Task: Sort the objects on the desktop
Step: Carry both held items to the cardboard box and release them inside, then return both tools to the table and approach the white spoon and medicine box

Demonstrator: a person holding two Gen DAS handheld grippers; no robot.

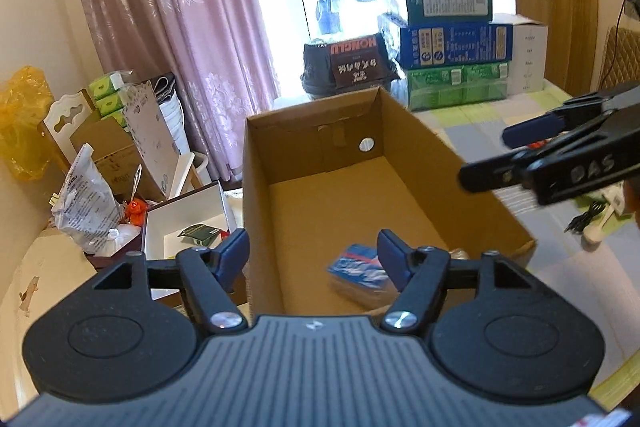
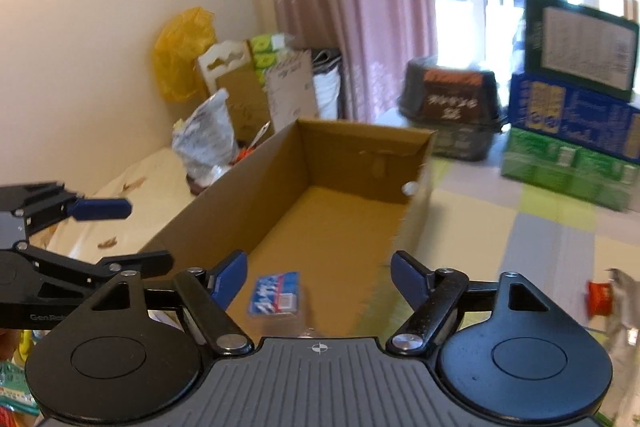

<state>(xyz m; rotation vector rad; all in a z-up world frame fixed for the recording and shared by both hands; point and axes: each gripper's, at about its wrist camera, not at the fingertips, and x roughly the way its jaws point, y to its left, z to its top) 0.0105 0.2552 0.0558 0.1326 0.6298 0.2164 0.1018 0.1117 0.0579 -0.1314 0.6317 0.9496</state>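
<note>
An open brown cardboard box (image 1: 432, 155) (image 2: 240, 195) stands on the table. A small blue and white packet (image 1: 358, 269) (image 2: 276, 293) lies on the box floor near its front end. My left gripper (image 1: 314, 259) hovers above the box's near left corner, open, with nothing between its blue pads. In the left wrist view my right gripper (image 1: 494, 155) reaches in from the right, above the box's right wall. My right gripper (image 2: 318, 279) is open and empty over the box's near end. The left gripper (image 2: 148, 235) shows at the left of the right wrist view, open.
Stacked green, blue and dark cartons (image 1: 452, 35) and a black container (image 1: 348, 67) stand behind the box by the window. A cluttered heap of bags and boxes (image 1: 120, 163) lies left. A black cable and white spoon (image 1: 592, 223) rest on the checked tablecloth (image 1: 560, 267). A red-labelled item (image 2: 600, 297) lies right.
</note>
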